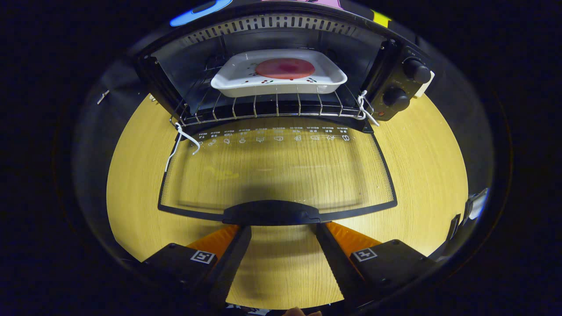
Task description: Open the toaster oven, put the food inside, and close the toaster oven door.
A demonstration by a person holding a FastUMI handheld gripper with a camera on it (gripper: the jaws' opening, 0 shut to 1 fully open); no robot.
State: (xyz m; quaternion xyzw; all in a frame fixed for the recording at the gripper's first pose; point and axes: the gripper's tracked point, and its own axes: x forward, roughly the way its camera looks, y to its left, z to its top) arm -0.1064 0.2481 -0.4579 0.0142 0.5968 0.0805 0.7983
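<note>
**Door down, dish on the rack, claw spread at the handle**

Gripper view: the toaster oven [281,57] sits at the far side of the wooden desk [439,175], its mouth facing straight back toward the claw [283,230]. The glass door [276,171] is swung all the way down and lies flat over the desk, its long axis running side to side, hinge edge at the oven and handle edge nearest the fingers. Through the glass you can see the wood grain, and a row of small white icons runs along the hinge end.

The door handle [271,213], a dark curved bar, sits just ahead of the fingertips and between them. The claw is wide open and holds nothing; the two fingers flank the handle's ends, and whether they touch it cannot be told.

Inside, the wire rack [272,109] is pulled a little forward, and on it rests a white rectangular dish [246,81], long side across the oven mouth. A flat round reddish slice of food [285,68] lies in the middle of the dish. White ties [182,140] hang from the rack's front corners down to the door.

Two black knobs [410,83] stack one above the other on the control panel beside the opening.
</note>
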